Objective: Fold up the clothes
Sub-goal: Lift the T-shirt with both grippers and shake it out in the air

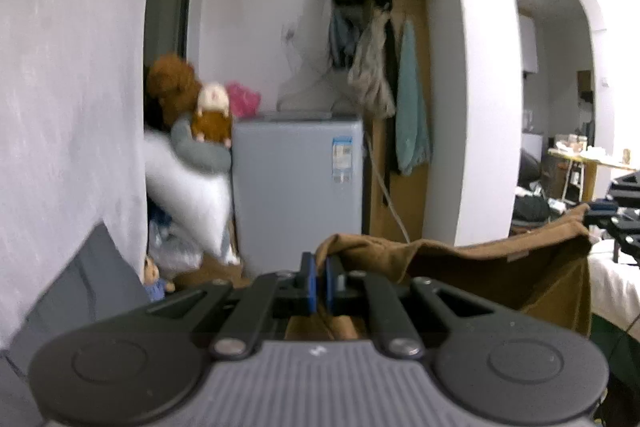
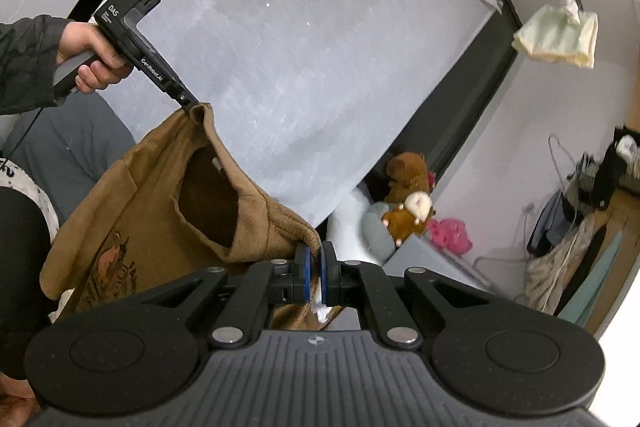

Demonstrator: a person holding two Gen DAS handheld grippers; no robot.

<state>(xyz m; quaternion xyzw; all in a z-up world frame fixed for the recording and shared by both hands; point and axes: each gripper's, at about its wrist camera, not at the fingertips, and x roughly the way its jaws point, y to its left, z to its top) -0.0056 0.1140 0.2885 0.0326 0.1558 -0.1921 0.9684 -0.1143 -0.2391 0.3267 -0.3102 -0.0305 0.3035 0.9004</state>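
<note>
A brown T-shirt (image 2: 156,211) with a printed front hangs in the air, stretched between both grippers. My right gripper (image 2: 315,269) is shut on one shoulder of the shirt, cloth pinched between its blue pads. In the right wrist view the left gripper (image 2: 192,105) grips the other shoulder, held by a person's hand (image 2: 94,53). In the left wrist view my left gripper (image 1: 320,281) is shut on the brown T-shirt (image 1: 492,271), which runs off to the right toward the right gripper's black body (image 1: 620,223). The neck opening gapes between the two grips.
A grey cabinet (image 1: 298,183) stands ahead with stuffed toys (image 1: 188,103) and a white pillow (image 1: 188,195) beside it. Clothes hang on a wooden post (image 1: 400,75). A pale curtain (image 2: 304,67) fills the left. An arched doorway (image 1: 560,87) opens at right.
</note>
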